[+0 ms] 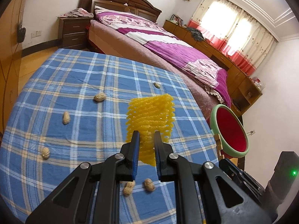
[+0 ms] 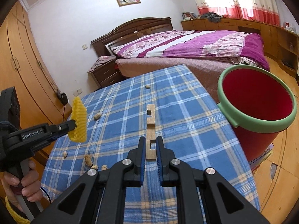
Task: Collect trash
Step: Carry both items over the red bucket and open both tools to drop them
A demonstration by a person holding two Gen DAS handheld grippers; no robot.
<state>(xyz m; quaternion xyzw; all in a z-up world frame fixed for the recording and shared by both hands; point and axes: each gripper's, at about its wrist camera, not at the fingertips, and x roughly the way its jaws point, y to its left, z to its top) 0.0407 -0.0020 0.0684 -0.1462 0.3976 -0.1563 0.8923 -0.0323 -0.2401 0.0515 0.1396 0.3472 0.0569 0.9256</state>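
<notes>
While both claws are loaded, the trash sits off the cloth. Yellow foam netting (image 1: 150, 120) is pinched in the left gripper (image 1: 147, 136), jaws nearly closed on its lower end, netting raised clear above the blue plaid tablecloth (image 1: 78, 78). Notched wooden strip (image 2: 151, 130) is clamped in the right gripper (image 2: 151, 141), jaws almost closed on its near end, far end sticking out over the tablecloth.

Red bin with green rim (image 2: 257, 112) stands just beside the tablecloth's right edge, mouth tilted toward the camera; nothing visible inside.

Peanut shells lie loose on the tablecloth: several (image 1: 65, 117) on the side away from the bin, two (image 1: 149, 184) under the left gripper, one (image 1: 157, 85) toward the far edge.

A hand (image 2: 20, 183) grips the left gripper's handle, opposite side from the bin.

Bed with purple quilt (image 2: 196, 44) beyond the tablecloth's far edge; wooden nightstand (image 1: 73, 32) beside it.
</notes>
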